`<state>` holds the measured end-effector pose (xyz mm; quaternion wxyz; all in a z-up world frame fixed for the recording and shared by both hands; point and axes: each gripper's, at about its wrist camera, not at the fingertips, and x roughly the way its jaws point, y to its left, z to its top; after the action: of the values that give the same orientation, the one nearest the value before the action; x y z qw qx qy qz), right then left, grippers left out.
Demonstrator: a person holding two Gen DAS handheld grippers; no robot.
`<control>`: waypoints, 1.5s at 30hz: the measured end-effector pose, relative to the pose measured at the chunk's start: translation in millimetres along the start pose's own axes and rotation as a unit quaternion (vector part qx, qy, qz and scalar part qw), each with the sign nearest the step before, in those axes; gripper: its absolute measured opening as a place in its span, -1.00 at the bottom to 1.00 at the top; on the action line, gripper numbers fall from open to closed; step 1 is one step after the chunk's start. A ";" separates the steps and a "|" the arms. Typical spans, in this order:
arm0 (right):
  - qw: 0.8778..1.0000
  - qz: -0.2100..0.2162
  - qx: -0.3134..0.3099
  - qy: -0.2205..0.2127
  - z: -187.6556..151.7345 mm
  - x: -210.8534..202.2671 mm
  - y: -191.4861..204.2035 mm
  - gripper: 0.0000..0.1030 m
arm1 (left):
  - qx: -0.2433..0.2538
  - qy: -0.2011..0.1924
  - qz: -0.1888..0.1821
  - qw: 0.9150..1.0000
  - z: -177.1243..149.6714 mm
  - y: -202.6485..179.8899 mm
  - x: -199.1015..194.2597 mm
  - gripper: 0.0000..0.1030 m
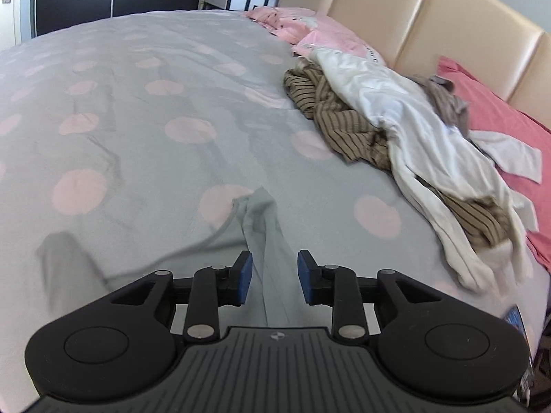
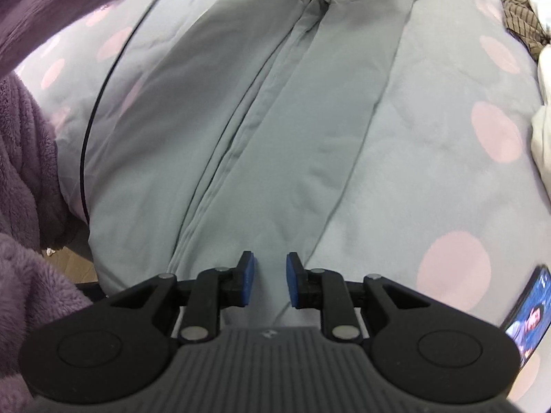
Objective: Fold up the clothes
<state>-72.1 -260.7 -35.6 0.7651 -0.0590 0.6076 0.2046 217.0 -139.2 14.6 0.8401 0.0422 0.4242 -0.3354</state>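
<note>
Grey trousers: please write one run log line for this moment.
grey trousers: flat on bed | left gripper: open | right gripper: open | fold: pending

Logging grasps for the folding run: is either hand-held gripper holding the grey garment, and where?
Neither. The grey garment runs between both pairs of open pads, left hand-held gripper and right hand-held gripper, unclamped.

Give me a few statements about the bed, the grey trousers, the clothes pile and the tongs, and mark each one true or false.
1. The grey trousers lie stretched out on the spotted bedcover. True.
2. The clothes pile sits on the floor. False: it lies on the bed near the headboard.
3. The left tongs are open with grey cloth between them. True.
4. The right tongs grip a white shirt. False: only grey trouser cloth lies between their open pads.
</note>
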 end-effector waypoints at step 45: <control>0.997 -0.010 -0.061 -0.046 -26.2 -8.3 84.8 -0.36 | -0.033 0.193 -0.003 0.981 -320.9 -88.1 -132.0 -0.20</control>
<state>-130.0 -194.4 -20.9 0.7893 -0.1023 0.5577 0.2356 -110.2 -23.4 -73.1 0.7424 0.0772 0.5896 -0.3088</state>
